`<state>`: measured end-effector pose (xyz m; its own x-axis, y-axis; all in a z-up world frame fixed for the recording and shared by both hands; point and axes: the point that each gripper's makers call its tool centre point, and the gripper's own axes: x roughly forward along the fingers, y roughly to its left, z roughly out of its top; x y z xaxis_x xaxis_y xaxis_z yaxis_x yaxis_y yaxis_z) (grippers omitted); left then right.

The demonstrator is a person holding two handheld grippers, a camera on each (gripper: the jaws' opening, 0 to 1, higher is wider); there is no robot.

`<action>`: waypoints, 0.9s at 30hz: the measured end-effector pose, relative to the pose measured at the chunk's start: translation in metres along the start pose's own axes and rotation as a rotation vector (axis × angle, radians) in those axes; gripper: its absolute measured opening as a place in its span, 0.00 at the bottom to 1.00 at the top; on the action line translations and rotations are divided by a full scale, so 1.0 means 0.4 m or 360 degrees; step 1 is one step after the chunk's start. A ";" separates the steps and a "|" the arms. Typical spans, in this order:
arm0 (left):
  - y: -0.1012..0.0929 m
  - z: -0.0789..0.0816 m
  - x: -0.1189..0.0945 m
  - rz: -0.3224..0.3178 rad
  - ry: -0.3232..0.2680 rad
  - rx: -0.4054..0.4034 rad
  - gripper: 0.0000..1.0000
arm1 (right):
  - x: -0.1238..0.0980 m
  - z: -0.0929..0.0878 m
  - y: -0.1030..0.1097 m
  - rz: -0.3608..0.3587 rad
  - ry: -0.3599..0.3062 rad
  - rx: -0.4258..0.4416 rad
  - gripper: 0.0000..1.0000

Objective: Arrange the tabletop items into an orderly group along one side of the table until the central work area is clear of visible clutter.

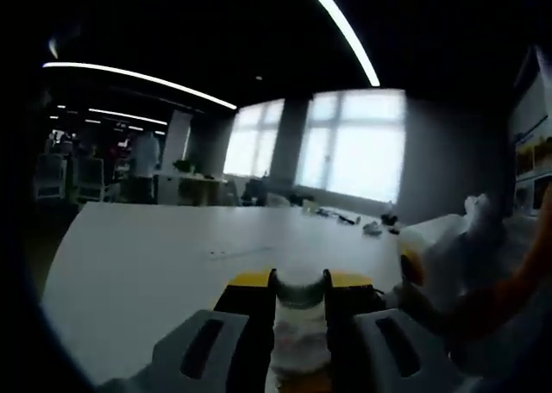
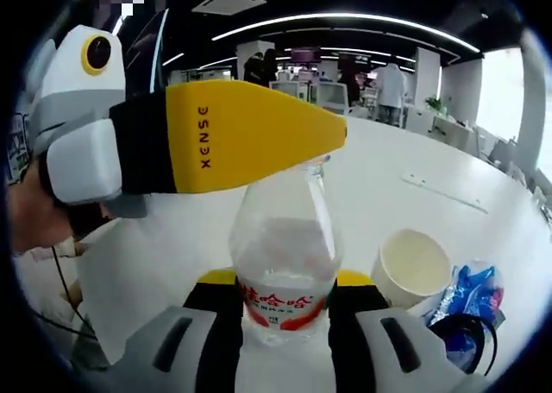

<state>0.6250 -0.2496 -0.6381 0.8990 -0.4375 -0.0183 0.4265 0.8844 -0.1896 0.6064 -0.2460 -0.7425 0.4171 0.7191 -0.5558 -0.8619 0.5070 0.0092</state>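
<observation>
While the right gripper (image 2: 285, 324) clamps a bottle (image 2: 285, 264) beside a cup (image 2: 412, 266), the left gripper (image 1: 300, 324) seemingly pinches its cap (image 1: 301, 291).

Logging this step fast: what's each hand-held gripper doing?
Left hand-held gripper: shut on the bottle cap.
Right hand-held gripper: shut on the clear plastic bottle.

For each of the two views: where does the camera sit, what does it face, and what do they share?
Left gripper view: rides the left tool, shut on a bottle cap, facing across the white table toward windows.
Right gripper view: rides the right tool, shut on a clear bottle; paper cup beside it.
Shared: bottle, table; the left tool crosses the right view.
</observation>
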 end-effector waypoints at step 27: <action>-0.091 -0.011 -0.021 -0.0135 0.0008 0.0182 0.18 | -0.032 -0.031 0.003 -0.0117 -0.0053 0.0035 0.36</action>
<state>0.6017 -0.2788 -0.6355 0.8588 -0.5122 -0.0121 0.5099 0.8567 -0.0774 0.5966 -0.2606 -0.7459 0.4889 0.6946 -0.5278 -0.8221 0.5692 -0.0124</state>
